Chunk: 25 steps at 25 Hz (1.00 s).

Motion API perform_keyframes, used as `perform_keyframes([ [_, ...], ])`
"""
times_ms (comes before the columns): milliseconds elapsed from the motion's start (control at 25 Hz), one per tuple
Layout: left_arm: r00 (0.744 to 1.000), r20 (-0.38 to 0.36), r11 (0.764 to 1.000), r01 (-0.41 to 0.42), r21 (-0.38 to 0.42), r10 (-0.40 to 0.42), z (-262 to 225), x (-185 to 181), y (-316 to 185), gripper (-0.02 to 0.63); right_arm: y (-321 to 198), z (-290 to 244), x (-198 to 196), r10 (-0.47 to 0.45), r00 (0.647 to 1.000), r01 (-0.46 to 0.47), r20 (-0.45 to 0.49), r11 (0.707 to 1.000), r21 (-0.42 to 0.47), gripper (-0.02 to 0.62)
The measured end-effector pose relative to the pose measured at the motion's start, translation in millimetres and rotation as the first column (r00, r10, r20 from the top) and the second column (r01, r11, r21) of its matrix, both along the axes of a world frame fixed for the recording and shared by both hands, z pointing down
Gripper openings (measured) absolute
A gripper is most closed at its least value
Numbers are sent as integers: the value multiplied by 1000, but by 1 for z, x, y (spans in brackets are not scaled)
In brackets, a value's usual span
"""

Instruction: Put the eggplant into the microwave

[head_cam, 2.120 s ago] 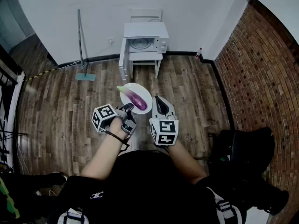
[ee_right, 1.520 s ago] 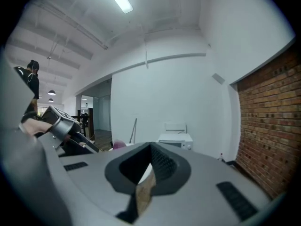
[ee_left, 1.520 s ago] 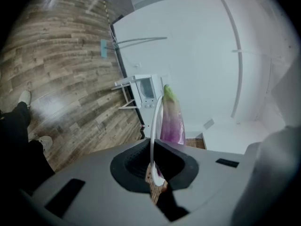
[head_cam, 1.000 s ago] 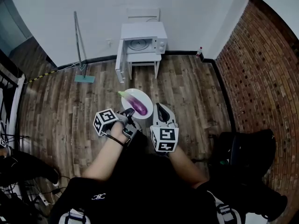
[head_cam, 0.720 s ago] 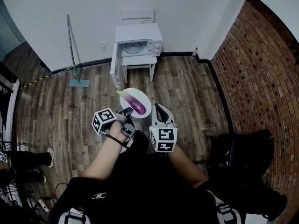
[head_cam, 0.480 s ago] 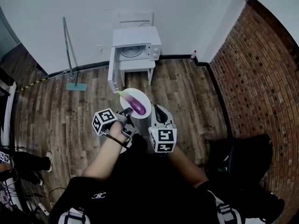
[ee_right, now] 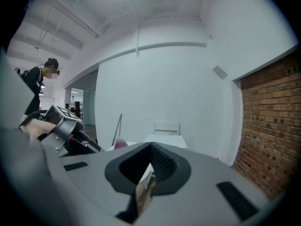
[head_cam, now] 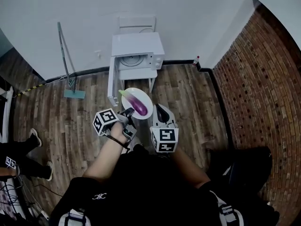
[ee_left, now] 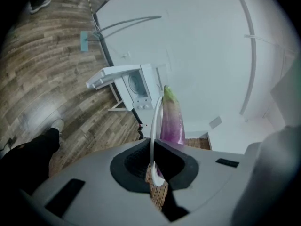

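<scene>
A purple eggplant (head_cam: 138, 103) with a green stem lies on a white plate (head_cam: 130, 92). My left gripper (head_cam: 128, 113) is shut on the plate's near rim and holds it above the wooden floor. In the left gripper view the plate (ee_left: 154, 126) stands edge-on between the jaws, with the eggplant (ee_left: 171, 119) beside it. My right gripper (head_cam: 161, 109) hangs just right of the plate, shut with nothing in it. The white microwave (head_cam: 138, 55) sits ahead on a small white table (head_cam: 137, 74), and its door (head_cam: 111, 81) is swung open to the left.
A long-handled mop (head_cam: 66, 60) leans on the white wall, left of the microwave. A white chair (head_cam: 136, 22) stands behind it. A brick wall (head_cam: 263, 79) runs along the right. A small bottle (head_cam: 195, 60) stands in the corner. Another person's feet (head_cam: 33, 138) are at the left.
Both grippers and the plate with the eggplant have come closer to the microwave, which now stands just beyond the plate. The left gripper's hold on the plate is unchanged.
</scene>
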<state>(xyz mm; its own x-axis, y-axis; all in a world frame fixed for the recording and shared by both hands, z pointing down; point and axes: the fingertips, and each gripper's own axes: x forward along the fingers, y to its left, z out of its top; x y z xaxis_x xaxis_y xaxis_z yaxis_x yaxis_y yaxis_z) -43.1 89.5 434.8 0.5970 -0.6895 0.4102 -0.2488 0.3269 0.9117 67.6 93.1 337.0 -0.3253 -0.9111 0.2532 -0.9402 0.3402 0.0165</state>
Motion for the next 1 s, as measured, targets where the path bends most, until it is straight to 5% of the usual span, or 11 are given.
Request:
perform_keyframes([
  [440,1000,-9,1000,11,2,-11,3,-26,-111,15,-113,2,-26,-15,1000,15,-15,1000,-24,6],
  [1000,999,-3,998,33,-51,-33,31,-47,-162,15,-177,28,-43,-40,999,40,-7,995,-95,6],
])
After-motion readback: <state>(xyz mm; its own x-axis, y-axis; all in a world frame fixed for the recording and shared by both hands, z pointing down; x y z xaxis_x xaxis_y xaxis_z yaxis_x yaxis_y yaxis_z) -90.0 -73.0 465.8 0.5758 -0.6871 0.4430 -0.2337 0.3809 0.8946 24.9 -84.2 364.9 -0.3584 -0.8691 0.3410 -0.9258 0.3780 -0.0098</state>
